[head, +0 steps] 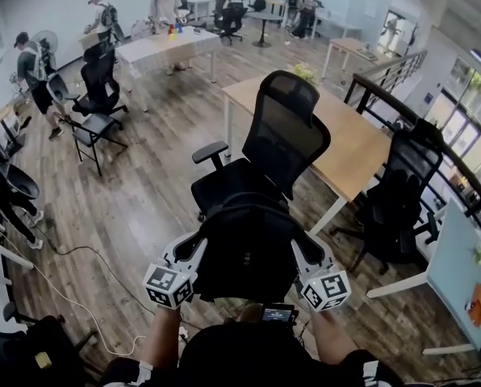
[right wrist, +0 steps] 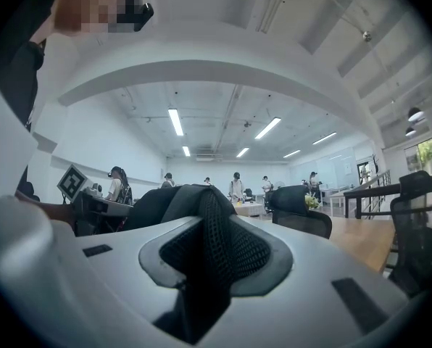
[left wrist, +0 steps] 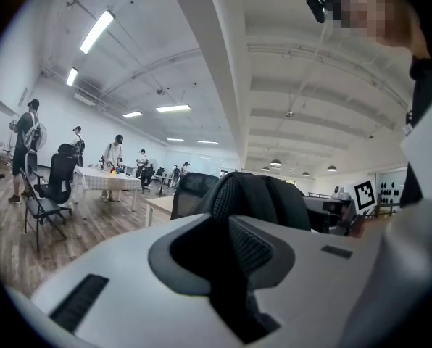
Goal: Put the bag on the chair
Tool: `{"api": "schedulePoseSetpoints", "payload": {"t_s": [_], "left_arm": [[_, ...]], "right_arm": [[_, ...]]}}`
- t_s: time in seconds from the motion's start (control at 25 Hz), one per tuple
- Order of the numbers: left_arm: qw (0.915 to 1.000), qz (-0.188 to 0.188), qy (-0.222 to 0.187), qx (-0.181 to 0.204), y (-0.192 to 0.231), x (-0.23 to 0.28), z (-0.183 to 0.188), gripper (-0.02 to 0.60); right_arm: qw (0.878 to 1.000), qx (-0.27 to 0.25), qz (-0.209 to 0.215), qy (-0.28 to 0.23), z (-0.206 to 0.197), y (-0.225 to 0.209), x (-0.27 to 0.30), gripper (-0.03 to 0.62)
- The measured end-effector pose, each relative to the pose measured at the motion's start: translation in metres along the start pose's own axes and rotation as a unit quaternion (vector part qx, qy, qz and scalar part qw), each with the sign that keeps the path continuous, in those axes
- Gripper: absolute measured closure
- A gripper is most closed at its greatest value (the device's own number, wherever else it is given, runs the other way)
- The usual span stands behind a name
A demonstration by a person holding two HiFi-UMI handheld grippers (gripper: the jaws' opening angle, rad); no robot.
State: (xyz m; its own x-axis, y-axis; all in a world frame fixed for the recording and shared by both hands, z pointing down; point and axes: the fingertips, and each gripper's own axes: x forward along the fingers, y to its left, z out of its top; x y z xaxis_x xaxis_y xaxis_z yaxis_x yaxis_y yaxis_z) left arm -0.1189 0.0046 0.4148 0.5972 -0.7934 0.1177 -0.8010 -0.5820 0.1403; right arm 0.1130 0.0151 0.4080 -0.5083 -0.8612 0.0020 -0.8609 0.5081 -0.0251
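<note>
I hold a black bag (head: 247,252) up between both grippers, close to my body and just in front of the black office chair (head: 282,131). The chair's seat (head: 228,185) lies right beyond the bag, with its mesh back facing me. My left gripper (head: 198,247) is shut on the bag's left side, and a black mesh strap (left wrist: 251,246) is pinched between its jaws. My right gripper (head: 303,248) is shut on the bag's right side, likewise clamped on a mesh strap (right wrist: 217,246). The bag's bulk (left wrist: 263,198) rises beyond the jaws.
A wooden table (head: 349,139) stands behind the chair. Another black chair (head: 402,196) is at the right by a railing (head: 386,83). More chairs (head: 99,83) and a white table (head: 164,47) stand at the back left with several people. A cable (head: 79,252) lies on the floor.
</note>
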Motion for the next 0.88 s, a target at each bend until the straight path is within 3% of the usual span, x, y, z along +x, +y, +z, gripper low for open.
{"api": "schedulePoseSetpoints", "payload": {"t_s": [0.52,0.88], "left_arm": [[1.0,-0.006,0.003,-0.002,0.071,0.088,0.023,0.508],[0.9999,0.012,0.004,-0.01,0.121,0.167,0.054,0.506]], "right_arm": [[1.0,0.01,0.014,-0.01,0.0,-0.056,0.105,0.48],[0.999,0.013,0.04,-0.018,0.018,-0.116,0.192,0.48]]}}
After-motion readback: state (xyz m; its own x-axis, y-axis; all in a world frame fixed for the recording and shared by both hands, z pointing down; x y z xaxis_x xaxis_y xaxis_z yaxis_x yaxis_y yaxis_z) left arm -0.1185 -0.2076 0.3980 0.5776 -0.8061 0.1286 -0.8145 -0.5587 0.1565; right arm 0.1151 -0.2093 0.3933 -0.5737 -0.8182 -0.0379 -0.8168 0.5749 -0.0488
